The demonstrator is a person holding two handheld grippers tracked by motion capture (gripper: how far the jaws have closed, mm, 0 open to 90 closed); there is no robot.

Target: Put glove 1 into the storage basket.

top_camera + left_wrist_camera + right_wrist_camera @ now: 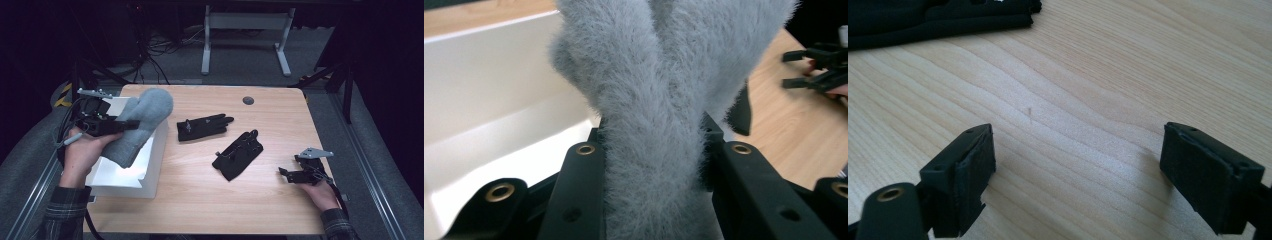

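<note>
A fuzzy grey mitten hangs over the open white box at the table's left side, and my left gripper is shut on it. In the left gripper view the mitten is squeezed between the two jaws of the left gripper, above the box's white inside. Two black gloves lie flat mid-table, one farther back and one nearer. My right gripper rests low at the front right, open and holding nothing. In its own view the right gripper faces bare wood, with a black glove beyond.
The wooden table has a round grey cable cap near its far edge. A white desk frame and cables lie on the floor behind. The right gripper shows far off in the left gripper view.
</note>
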